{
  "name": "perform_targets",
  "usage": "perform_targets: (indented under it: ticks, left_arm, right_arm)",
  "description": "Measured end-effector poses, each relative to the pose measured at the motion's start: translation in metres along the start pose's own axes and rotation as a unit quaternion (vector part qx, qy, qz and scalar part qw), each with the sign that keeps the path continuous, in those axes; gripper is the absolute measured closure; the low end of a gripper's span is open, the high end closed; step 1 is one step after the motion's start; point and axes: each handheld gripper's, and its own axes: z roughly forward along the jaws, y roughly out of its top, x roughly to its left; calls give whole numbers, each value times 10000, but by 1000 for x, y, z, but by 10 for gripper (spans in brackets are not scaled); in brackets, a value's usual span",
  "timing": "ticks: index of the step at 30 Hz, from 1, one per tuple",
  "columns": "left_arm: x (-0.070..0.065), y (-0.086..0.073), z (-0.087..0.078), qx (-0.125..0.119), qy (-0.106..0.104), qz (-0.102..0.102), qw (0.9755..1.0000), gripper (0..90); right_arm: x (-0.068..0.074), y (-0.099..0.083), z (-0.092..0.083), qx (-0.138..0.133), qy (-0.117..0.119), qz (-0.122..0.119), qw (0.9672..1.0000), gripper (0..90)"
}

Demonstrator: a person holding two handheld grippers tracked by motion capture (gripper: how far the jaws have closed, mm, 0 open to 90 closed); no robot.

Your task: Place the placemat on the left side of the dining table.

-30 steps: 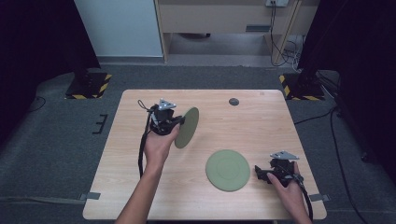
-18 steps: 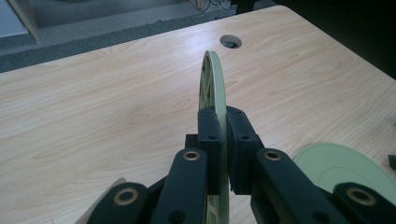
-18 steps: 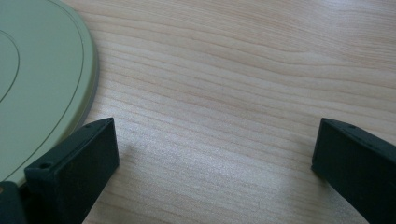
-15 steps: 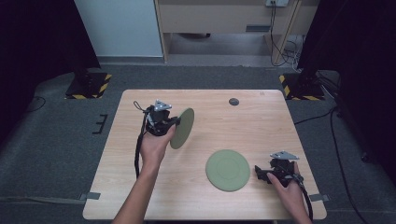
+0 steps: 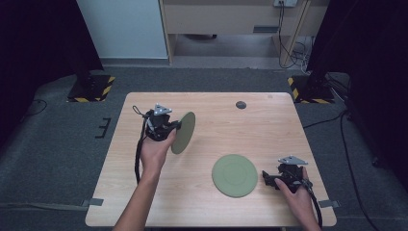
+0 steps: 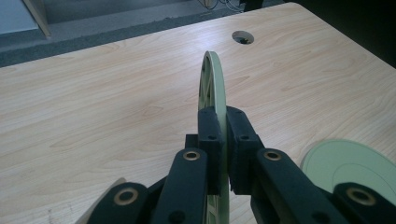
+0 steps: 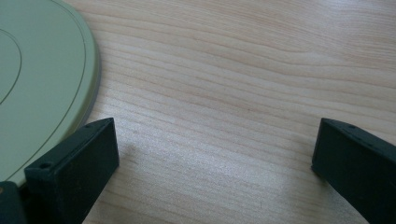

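Note:
My left gripper (image 5: pixel 177 126) is shut on the rim of a green plate (image 5: pixel 183 132), holding it on edge above the left half of the table. In the left gripper view that green plate (image 6: pixel 212 81) stands upright between the black pads (image 6: pixel 209 135) of my left gripper (image 6: pixel 223 140). A second green plate (image 5: pixel 235 174) lies flat on the table at the front right. My right gripper (image 5: pixel 265 179) rests on the table just right of it, open with nothing between its jaws. In the right gripper view the flat plate (image 7: pixel 37 79) lies beside the left pad (image 7: pixel 74 163) of my right gripper (image 7: pixel 215 158).
The wooden table (image 5: pixel 269 130) has a round cable hole (image 5: pixel 241 104) near its far edge. Dark floor surrounds the table, with a cabinet and cables beyond the far side.
My left hand has drawn the upright plate slightly toward the left. The right hand and the flat plate have not moved.

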Motion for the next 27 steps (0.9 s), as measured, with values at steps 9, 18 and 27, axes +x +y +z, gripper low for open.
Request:
perform_targets:
  ticks: [9,18,27]
  left_arm:
    - [6,-3,-2,15,51,-19,10000,857]
    - [12,-8,-4,14,87,-69,9999,857]
    - [18,-11,-6,24,128,-101,9999,857]
  right_arm:
    - [1,0,0,15,10,6,10000,9]
    - [1,0,0,15,9,4,10000,9]
    - [1,0,0,13,8,7,10000,9]
